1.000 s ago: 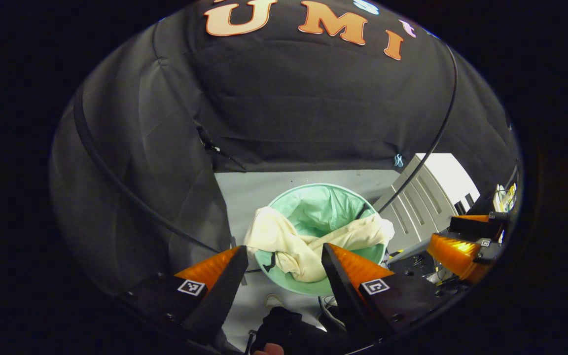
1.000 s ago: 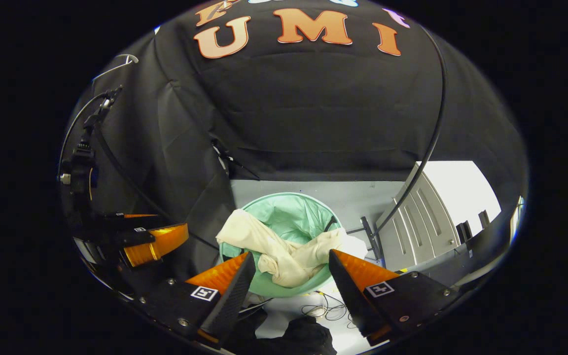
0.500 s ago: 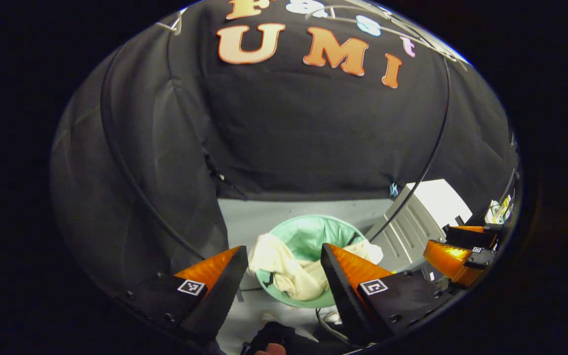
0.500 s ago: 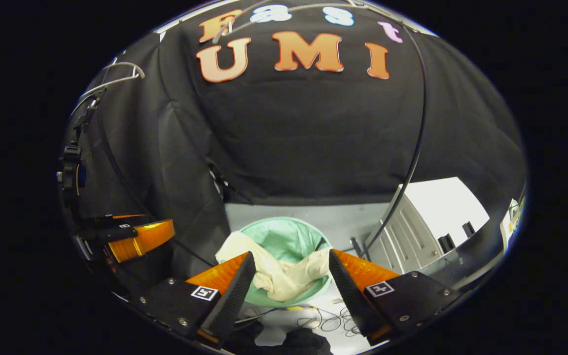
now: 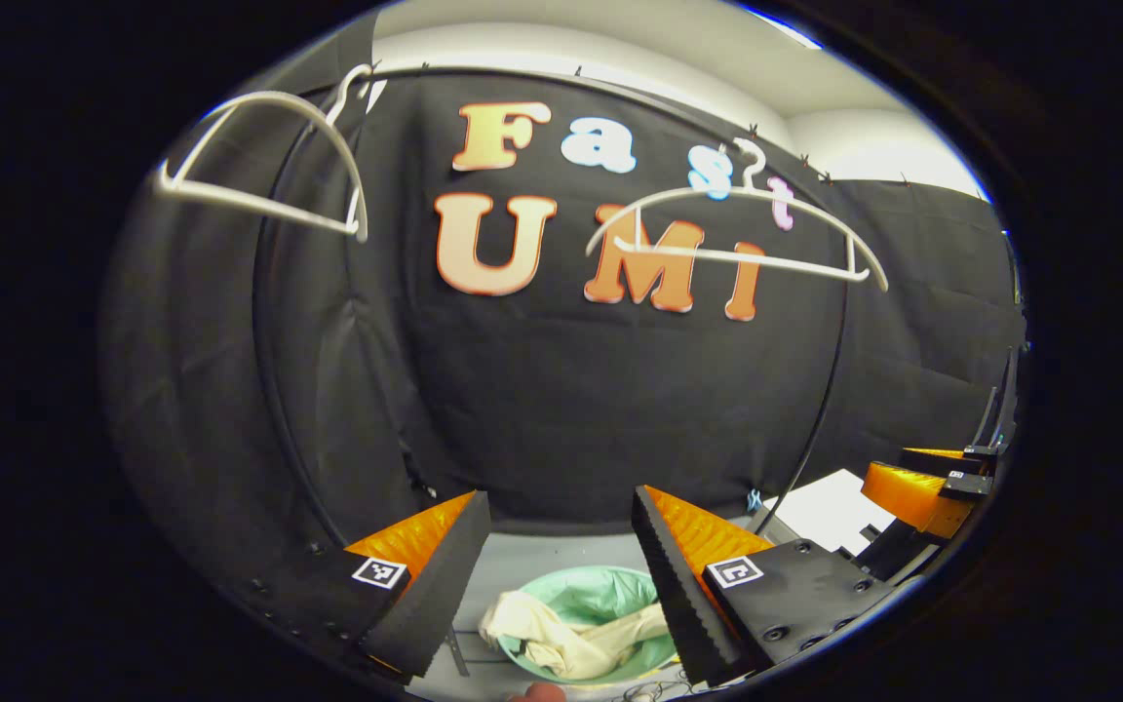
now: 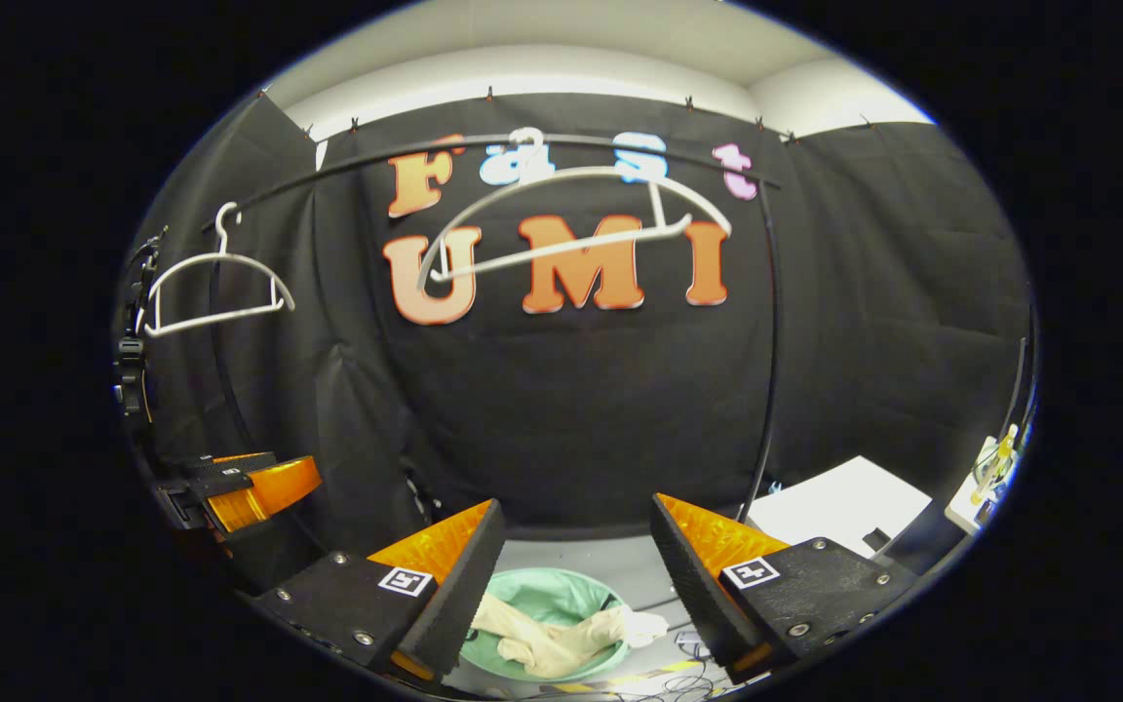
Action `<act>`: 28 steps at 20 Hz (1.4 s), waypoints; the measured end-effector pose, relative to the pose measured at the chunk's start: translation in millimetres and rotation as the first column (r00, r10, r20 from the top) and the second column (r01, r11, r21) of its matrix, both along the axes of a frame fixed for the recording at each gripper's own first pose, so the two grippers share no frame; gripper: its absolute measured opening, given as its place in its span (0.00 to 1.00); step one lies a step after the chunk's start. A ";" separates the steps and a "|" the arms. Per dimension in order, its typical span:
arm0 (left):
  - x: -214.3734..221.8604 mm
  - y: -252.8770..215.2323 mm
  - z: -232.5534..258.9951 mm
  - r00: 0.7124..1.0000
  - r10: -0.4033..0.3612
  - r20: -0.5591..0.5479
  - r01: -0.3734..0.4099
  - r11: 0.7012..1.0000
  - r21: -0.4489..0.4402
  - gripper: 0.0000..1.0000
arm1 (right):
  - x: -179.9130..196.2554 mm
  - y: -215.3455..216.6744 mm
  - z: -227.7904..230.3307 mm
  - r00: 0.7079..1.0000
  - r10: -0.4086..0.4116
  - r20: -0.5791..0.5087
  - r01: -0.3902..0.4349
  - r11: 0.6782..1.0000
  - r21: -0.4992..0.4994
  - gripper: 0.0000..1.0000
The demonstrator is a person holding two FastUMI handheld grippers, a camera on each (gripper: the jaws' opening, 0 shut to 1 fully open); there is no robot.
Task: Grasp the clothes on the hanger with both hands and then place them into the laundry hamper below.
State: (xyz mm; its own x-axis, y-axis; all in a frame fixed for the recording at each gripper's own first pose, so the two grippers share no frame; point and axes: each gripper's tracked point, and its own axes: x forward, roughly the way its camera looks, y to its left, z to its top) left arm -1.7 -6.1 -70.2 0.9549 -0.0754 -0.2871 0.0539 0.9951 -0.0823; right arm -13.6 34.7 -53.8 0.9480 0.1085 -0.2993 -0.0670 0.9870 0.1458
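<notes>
Lying draped over the hamper's [image 5: 610, 597] rim at 6 o'clock, the garment [image 5: 571, 639] looks delivered, which likely explains why both grippers, left [image 5: 555, 570] and right [image 6: 573, 575], hover empty, jaws apart, beneath two bare hangers [image 5: 737, 229].

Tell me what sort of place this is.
Probably a staged laundry booth: black cloth walls, white hangers hanging bare on a rail, and a green hamper on the floor holding cream clothes.

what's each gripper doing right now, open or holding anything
Left gripper: open, holding nothing.
Right gripper: open, holding nothing; the cream cloth garment lies in the round mint-green laundry hamper below.
</notes>
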 end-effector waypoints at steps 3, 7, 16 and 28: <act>-1.1 -8.5 51.5 0.995 -0.013 0.101 0.014 1.000 -0.006 0.96 | -4.1 -18.5 39.9 0.996 -0.048 0.081 0.048 0.999 0.003 0.93; 5.0 -16.7 85.9 0.982 -0.022 0.189 0.027 0.999 -0.028 0.92 | -5.6 -41.4 81.3 0.982 -0.104 0.160 0.102 0.995 0.015 0.93; 9.1 -20.4 108.0 0.970 -0.028 0.240 0.033 0.999 -0.019 0.96 | -6.4 -68.3 127.0 0.951 -0.150 0.269 0.162 0.986 -0.023 0.95; 26.6 -24.6 117.2 0.962 -0.014 0.272 0.023 0.999 -0.028 1.00 | 5.5 -66.5 120.2 0.952 -0.122 0.280 0.143 0.988 -0.055 1.00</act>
State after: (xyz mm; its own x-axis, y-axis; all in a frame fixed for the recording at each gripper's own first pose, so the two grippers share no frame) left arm 24.9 -30.7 46.9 0.9950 -0.0987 -0.0142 0.0970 0.9910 -0.0922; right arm -8.1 -31.8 66.4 0.9990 -0.0358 -0.0274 0.0375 0.9971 0.0664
